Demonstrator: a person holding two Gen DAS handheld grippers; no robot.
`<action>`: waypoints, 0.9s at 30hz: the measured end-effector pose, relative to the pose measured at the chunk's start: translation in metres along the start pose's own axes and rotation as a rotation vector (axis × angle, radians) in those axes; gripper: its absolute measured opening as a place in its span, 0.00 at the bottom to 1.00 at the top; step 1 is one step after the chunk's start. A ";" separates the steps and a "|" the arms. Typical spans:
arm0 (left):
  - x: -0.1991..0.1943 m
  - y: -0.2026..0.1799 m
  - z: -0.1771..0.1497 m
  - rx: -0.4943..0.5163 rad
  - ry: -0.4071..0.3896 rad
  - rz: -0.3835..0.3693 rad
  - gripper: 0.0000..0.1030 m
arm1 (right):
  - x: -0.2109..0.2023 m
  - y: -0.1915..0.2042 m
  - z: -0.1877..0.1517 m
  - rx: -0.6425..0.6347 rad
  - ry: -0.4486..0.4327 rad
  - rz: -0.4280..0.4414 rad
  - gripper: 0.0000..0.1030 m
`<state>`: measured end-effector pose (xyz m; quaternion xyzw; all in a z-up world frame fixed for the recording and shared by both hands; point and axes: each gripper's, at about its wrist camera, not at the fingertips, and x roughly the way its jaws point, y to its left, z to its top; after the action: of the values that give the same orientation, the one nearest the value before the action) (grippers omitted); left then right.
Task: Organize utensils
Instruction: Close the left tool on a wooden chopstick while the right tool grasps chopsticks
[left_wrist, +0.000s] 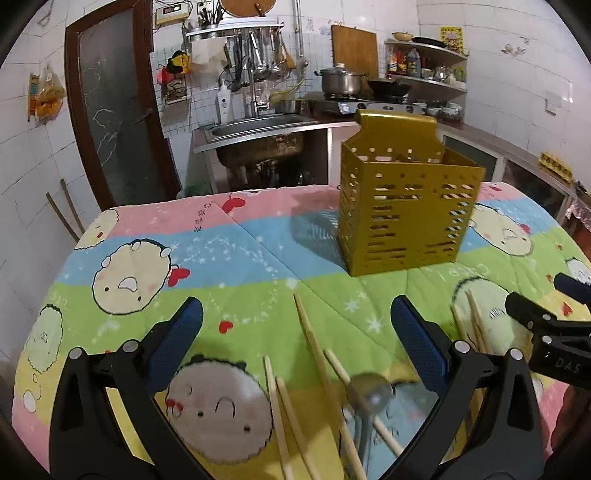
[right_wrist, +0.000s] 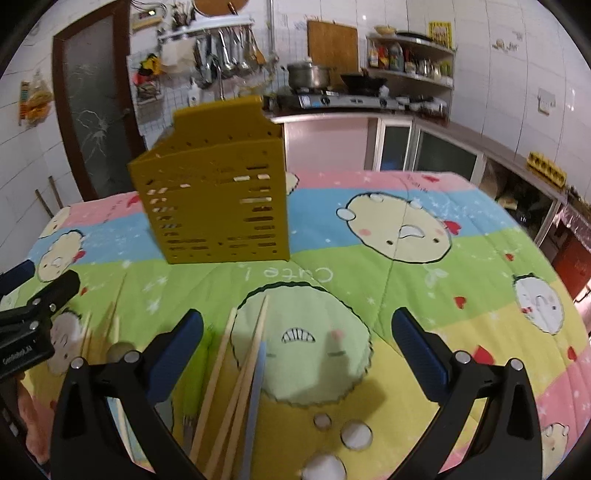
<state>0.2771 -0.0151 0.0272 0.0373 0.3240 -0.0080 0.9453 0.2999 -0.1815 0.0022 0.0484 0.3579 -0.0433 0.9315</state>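
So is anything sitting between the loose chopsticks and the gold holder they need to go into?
Nothing visible does. Only bare quilt lies between the chopsticks and the gold holder, whose top is open. Both hand-held grippers are open and empty.

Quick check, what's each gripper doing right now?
Left gripper: open, holding nothing, above the chopsticks and spoon.
Right gripper: open, holding nothing.
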 end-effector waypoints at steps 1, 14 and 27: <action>0.006 0.001 0.004 -0.013 0.014 -0.006 0.95 | 0.006 0.001 0.003 0.001 0.007 -0.008 0.96; 0.063 0.008 0.000 -0.093 0.166 -0.037 0.91 | 0.053 0.000 -0.001 0.047 0.103 -0.014 0.65; 0.078 0.003 -0.013 -0.088 0.245 -0.075 0.64 | 0.057 0.012 -0.007 0.009 0.117 -0.031 0.38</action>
<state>0.3307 -0.0105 -0.0306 -0.0158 0.4382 -0.0244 0.8984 0.3393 -0.1712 -0.0407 0.0495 0.4122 -0.0565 0.9080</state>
